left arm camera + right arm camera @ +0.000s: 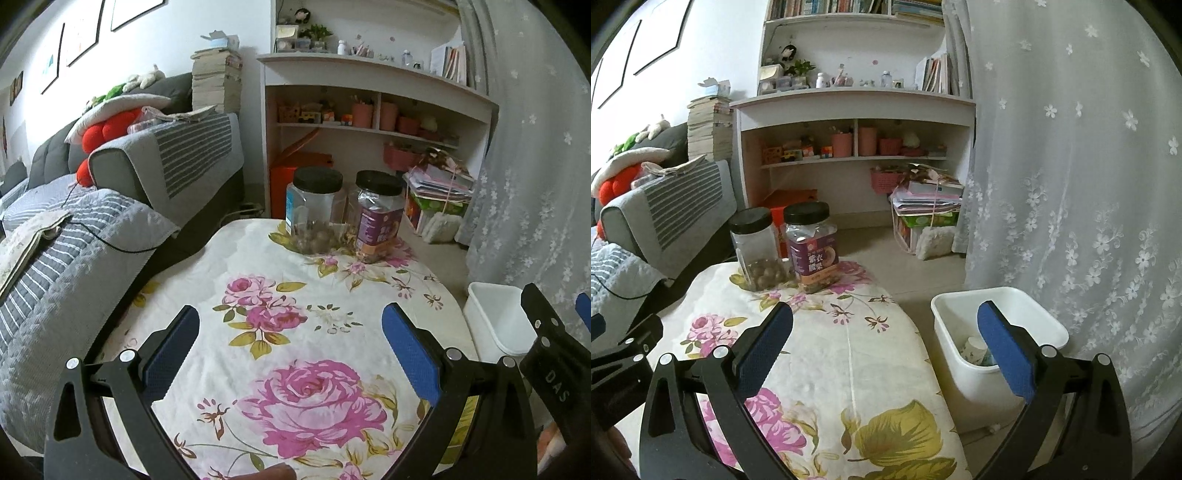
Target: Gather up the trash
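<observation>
Hovering over the floral-clothed table (295, 306), both grippers (290, 325) (884, 328) gaped empty; the white plastic bin (1027, 314), holding paper cup trash (975, 349), sat right, nearer the right gripper.

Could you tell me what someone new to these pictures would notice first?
Probably the floral tablecloth, big pink roses filling the foreground under both open grippers, left gripper and right gripper, their jaws spread wide and empty. At the table's far end stand two black-lidded jars side by side. A white bin sits on the floor right of the table, with cup-like trash inside.
</observation>
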A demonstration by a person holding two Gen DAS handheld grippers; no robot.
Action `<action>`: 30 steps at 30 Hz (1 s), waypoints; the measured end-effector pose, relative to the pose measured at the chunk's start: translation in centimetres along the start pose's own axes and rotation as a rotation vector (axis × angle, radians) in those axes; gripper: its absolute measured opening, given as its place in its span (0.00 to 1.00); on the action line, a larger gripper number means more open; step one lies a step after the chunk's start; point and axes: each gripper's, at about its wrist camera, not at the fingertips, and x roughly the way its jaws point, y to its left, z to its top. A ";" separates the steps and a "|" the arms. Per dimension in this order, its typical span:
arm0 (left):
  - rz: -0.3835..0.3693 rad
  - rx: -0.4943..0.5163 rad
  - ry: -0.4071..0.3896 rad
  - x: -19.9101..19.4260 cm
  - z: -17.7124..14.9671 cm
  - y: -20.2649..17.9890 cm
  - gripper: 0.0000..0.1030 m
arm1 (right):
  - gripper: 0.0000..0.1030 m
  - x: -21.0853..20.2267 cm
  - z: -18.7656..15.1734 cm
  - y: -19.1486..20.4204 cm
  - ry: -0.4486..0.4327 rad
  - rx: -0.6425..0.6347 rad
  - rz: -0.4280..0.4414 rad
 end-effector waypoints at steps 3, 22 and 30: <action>0.000 -0.006 0.001 0.0 0.0 0.0 0.93 | 0.93 -0.1 0.0 0.3 -0.005 -0.018 0.001; 0.000 0.005 -0.005 -0.4 0.1 -0.6 0.93 | 0.93 -0.5 -0.1 0.3 -0.007 -0.031 0.004; 0.000 0.005 -0.004 -0.4 0.2 -0.6 0.93 | 0.93 -0.6 -0.1 0.1 -0.003 -0.031 0.005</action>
